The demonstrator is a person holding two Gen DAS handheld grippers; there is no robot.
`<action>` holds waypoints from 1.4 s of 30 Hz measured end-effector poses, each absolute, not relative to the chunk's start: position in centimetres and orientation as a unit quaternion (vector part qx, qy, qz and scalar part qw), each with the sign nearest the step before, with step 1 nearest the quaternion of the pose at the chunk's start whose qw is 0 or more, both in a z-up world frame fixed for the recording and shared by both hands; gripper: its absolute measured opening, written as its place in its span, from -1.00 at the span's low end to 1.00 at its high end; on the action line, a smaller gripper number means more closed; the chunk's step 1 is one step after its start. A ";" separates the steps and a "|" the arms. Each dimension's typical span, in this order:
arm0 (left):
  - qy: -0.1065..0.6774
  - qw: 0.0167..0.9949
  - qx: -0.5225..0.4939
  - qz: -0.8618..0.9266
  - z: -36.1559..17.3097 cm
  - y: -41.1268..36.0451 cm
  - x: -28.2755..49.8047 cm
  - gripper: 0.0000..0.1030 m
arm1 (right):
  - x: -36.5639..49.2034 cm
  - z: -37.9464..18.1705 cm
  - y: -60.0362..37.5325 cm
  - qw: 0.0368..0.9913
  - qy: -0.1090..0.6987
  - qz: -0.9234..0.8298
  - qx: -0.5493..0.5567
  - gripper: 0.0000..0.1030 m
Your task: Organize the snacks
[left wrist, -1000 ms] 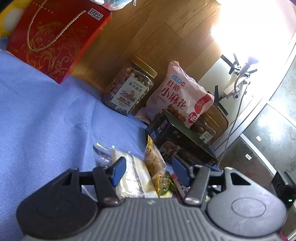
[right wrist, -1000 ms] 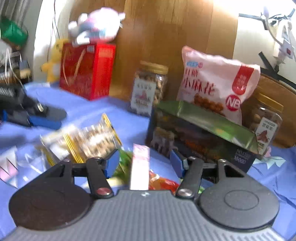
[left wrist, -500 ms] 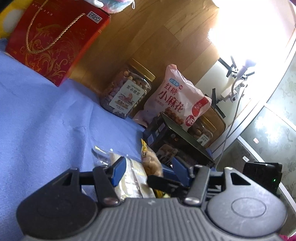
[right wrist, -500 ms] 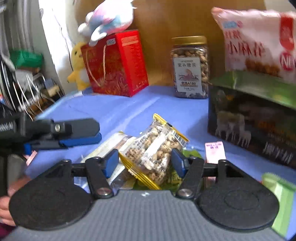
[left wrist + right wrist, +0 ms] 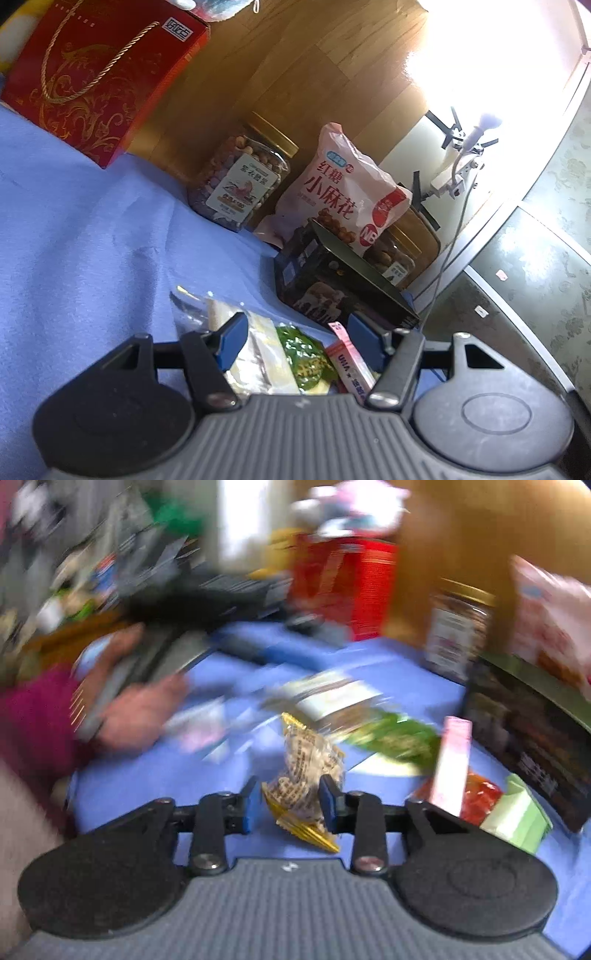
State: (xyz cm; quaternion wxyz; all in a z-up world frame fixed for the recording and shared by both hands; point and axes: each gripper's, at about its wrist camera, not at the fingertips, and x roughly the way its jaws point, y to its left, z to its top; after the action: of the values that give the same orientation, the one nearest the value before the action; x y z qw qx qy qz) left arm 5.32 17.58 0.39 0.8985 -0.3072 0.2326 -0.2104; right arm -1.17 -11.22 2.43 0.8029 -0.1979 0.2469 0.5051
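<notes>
My right gripper (image 5: 290, 801) is shut on a clear, yellow-edged packet of nuts (image 5: 303, 775) and holds it above the blue cloth (image 5: 159, 775); that view is motion-blurred. My left gripper (image 5: 295, 338) is open and empty above a small pile: a pale cream packet (image 5: 258, 347), a green packet (image 5: 303, 354) and a pink stick packet (image 5: 349, 363). The green packet (image 5: 391, 738) and the pink stick packet (image 5: 452, 760) also show in the right wrist view.
At the back stand a red gift box (image 5: 92, 77), a nut jar (image 5: 242, 181), a pink snack bag (image 5: 347, 199) and a dark open box (image 5: 332, 284). A light green carton (image 5: 517, 816) and a red packet (image 5: 480, 801) lie beside the dark box (image 5: 528, 734).
My right gripper has shut on the nut packet and lifted it off the pile, swinging fast. The nut packet is gone from the left view. My left gripper stays open.
</notes>
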 end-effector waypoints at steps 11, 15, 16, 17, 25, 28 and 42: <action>0.244 0.905 -0.274 -0.215 1.6 16.6 2.3 0.32 | -1.0 1.7 -14.7 0.826 0.284 0.468 -0.135 0.44; 0.256 0.904 -0.263 -0.219 1.7 16.2 1.4 0.32 | -1.3 1.1 -13.6 0.822 0.285 0.477 -0.127 0.45; 0.262 0.904 -0.259 -0.219 1.7 15.9 1.3 0.32 | -1.3 1.0 -13.4 0.819 0.284 0.482 -0.128 0.46; 0.268 0.903 -0.255 -0.219 1.6 15.7 1.3 0.32 | -1.4 0.9 -13.1 0.817 0.282 0.485 -0.130 0.46; 0.325 0.899 -0.186 -0.228 -0.2 11.9 1.0 0.32 | -1.6 0.4 -12.4 0.815 0.280 0.489 -0.135 0.47; 0.335 0.896 -0.178 -0.230 -0.3 11.3 1.1 0.32 | -1.6 0.3 -12.6 0.820 0.278 0.483 -0.129 0.46; 0.343 0.882 -0.180 -0.270 1.9 8.4 2.4 0.21 | 0.0 1.1 -15.4 0.846 0.268 0.457 -0.060 -0.62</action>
State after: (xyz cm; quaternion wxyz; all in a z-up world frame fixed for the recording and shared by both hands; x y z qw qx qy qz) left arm 2.37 8.43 1.89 0.8815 -0.1803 0.3428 -0.2700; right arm -0.04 -15.37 1.13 0.8459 -0.0602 0.2682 0.4570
